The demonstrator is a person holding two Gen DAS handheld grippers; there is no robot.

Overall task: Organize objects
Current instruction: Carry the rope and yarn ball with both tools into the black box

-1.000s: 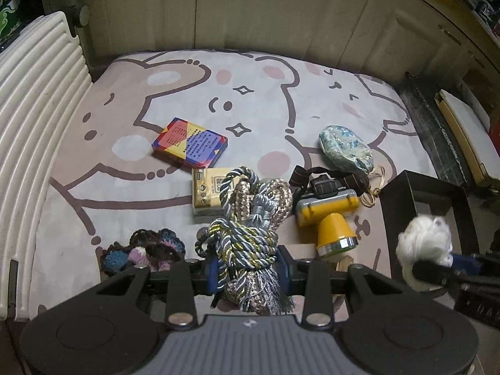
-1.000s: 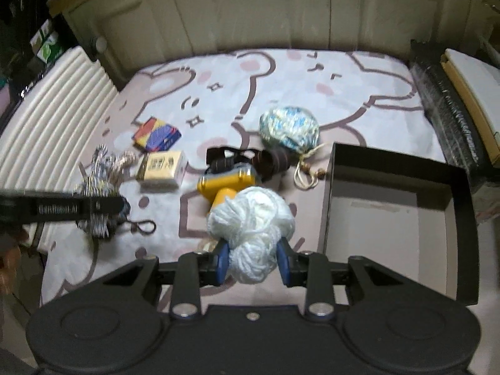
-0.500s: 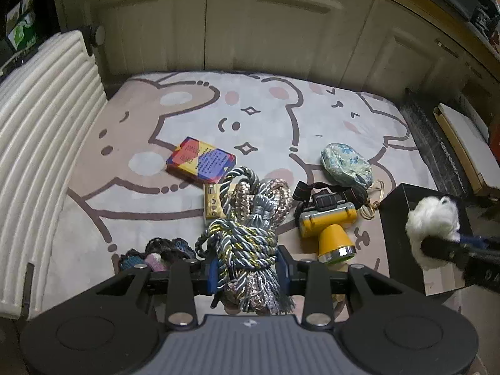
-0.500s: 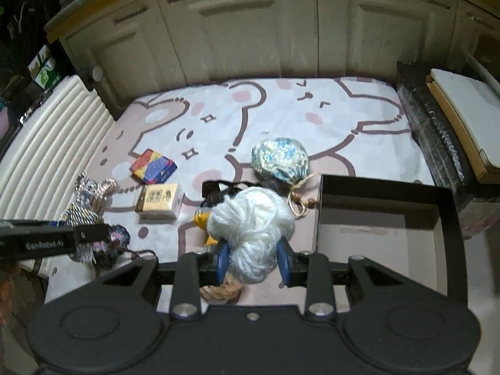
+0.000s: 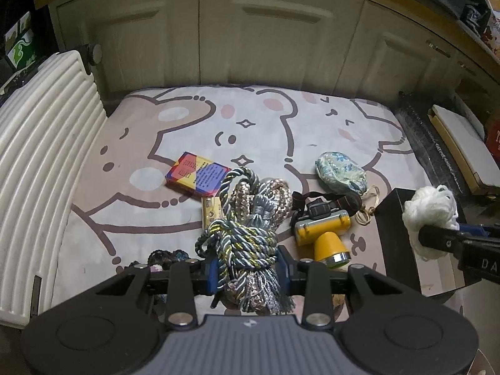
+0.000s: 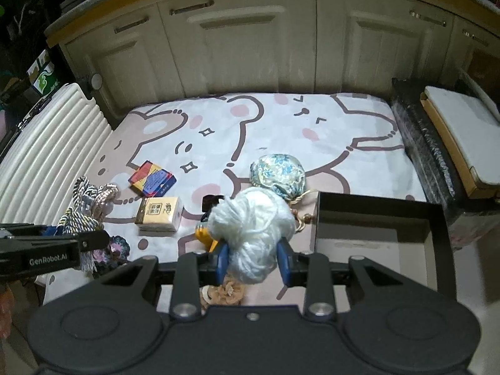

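White yarn (image 6: 253,234), a soft fluffy ball, sits squeezed between the right tongs (image 6: 252,261), held up in the air just left of the black box (image 6: 378,228). The left tongs (image 5: 247,272) are shut tight on a bundle of twisted rope (image 5: 247,228), grey and gold and brown, lifted above the mat. The black box looks empty inside, so the tidying seems to be only starting. I think both held things go into the box next. Many things are left lying on the mat: a bright card box (image 5: 197,176), a small tan packet (image 6: 159,214), a yellow head lamp (image 5: 325,231) with its strap, a blue flowery pouch (image 5: 340,176), a dark woolly crochet piece (image 6: 117,247), and something small and tan (image 6: 223,292) right below the right tongs that I cannot make out. The mat (image 5: 265,143) is soft and pale, with big cartoon bears and pink cheeks drawn on it. It seems to lie on the floor. Cream cupboard doors (image 6: 250,47) stand behind it, a white ribbed panel (image 5: 37,156) is on the left, and a dark wrapped thing (image 6: 422,143) is on the right. The room is dim.
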